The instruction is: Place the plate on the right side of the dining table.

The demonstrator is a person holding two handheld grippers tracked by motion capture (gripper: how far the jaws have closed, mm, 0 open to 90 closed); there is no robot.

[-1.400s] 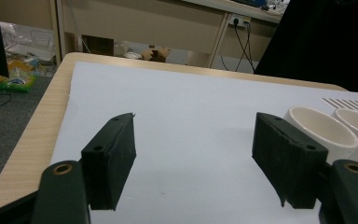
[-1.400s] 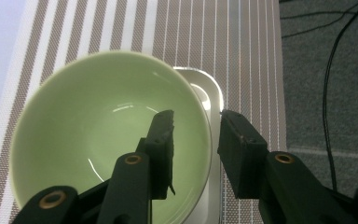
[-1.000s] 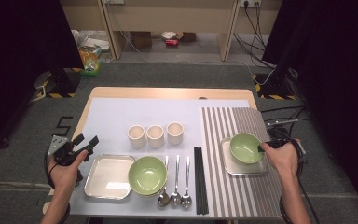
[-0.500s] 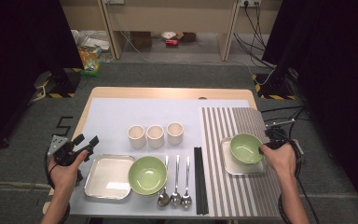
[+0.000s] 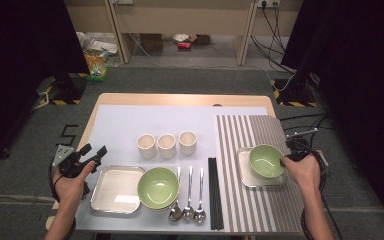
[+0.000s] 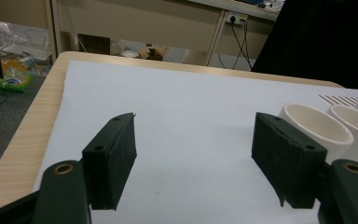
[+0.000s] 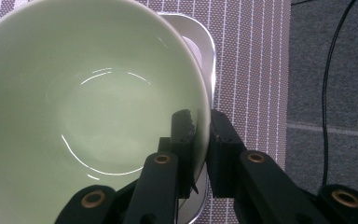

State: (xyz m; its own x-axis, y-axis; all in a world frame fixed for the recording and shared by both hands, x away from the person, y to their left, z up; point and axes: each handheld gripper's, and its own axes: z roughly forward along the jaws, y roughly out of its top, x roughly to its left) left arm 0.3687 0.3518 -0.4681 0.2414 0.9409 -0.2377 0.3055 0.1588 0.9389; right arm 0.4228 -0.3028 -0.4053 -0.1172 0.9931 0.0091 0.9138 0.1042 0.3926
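Note:
A green bowl (image 5: 266, 160) sits on a small metal tray (image 5: 244, 175) on the striped mat. My right gripper (image 5: 284, 161) holds the bowl's right rim. In the right gripper view the jaws (image 7: 200, 121) have just been closing and now pinch the rim of the bowl (image 7: 88, 107), one pad inside and one outside. My left gripper (image 5: 95, 152) hovers at the table's left edge, open, with nothing between its pads (image 6: 193, 140).
A second metal tray (image 5: 115, 190) and another green bowl (image 5: 158, 187) lie at the front left. Three cream cups (image 5: 166, 145) stand in a row mid-table, also seen in the left gripper view (image 6: 314, 126). Three spoons (image 5: 188, 210) and black chopsticks (image 5: 214, 195) lie beside the striped mat (image 5: 260, 210).

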